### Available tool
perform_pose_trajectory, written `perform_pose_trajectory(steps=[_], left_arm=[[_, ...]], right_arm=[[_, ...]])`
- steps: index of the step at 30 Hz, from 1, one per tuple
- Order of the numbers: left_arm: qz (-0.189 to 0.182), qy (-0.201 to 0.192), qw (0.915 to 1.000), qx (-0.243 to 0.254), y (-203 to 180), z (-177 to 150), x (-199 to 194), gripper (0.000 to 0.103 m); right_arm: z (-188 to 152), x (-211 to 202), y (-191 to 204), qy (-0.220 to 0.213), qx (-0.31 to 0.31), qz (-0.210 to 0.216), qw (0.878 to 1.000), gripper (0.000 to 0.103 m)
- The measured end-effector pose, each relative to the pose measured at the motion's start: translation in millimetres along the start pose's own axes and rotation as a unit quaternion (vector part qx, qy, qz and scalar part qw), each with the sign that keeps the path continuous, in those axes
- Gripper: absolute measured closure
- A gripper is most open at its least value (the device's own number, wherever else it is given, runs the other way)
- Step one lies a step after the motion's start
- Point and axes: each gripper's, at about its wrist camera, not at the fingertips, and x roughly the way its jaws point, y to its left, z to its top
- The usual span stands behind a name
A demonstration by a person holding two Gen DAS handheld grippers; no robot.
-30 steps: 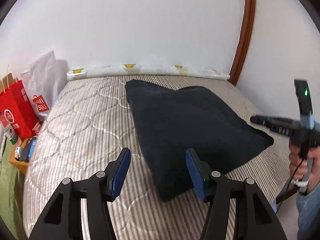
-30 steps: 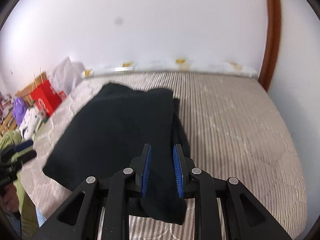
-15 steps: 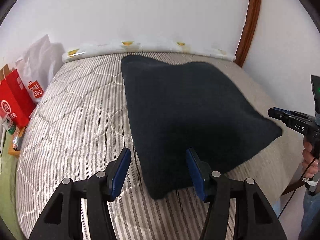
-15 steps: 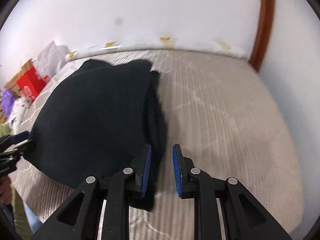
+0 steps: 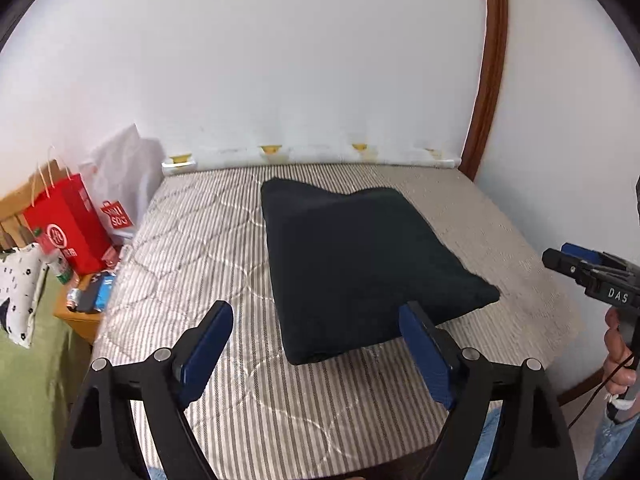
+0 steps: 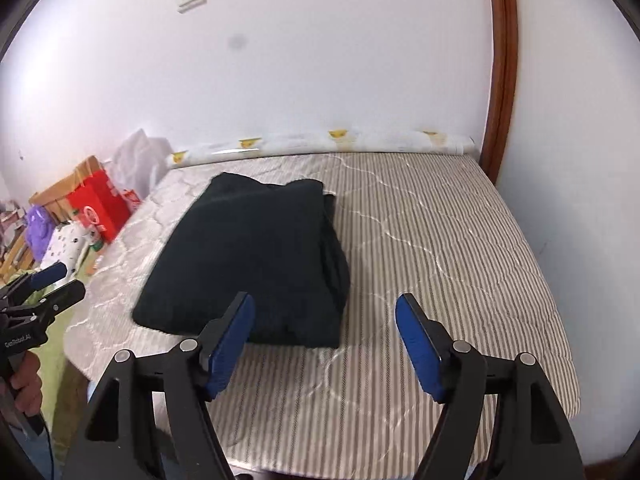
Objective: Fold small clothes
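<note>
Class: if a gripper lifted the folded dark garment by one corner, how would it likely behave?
The garment would probably flop and unfold, as its stacked layers lie loose. It looks thick, so likely heavyish. Its soft, matte knit suggests little slipping on the mattress.

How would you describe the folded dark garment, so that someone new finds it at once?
Look at the striped quilted mattress against the white wall. On its middle lies the folded garment, a thick, roughly square bundle. It is the only black thing on the pale bedding.

Bare mattress (image 6: 440,248) is seen right of folded dark garment (image 6: 256,256); left edge is crowded by red bag (image 5: 68,228); wall (image 6: 360,60) closes the far side.
</note>
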Motion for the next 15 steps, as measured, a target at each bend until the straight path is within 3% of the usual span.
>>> perform_pose_trajectory(steps=[5,15], left_arm=[[0.003,-0.012,0.9999,0.001,-5,4,-20,0.017],[0.013,-0.015,0.9998,-0.001,-6,6,-24,0.017]], right_arm=[[-5,-23,10,-0.016,-0.005,-0.015,1.0,0.009],[-4,-35,14,-0.028,-0.014,-0.029,0.999,0.007]])
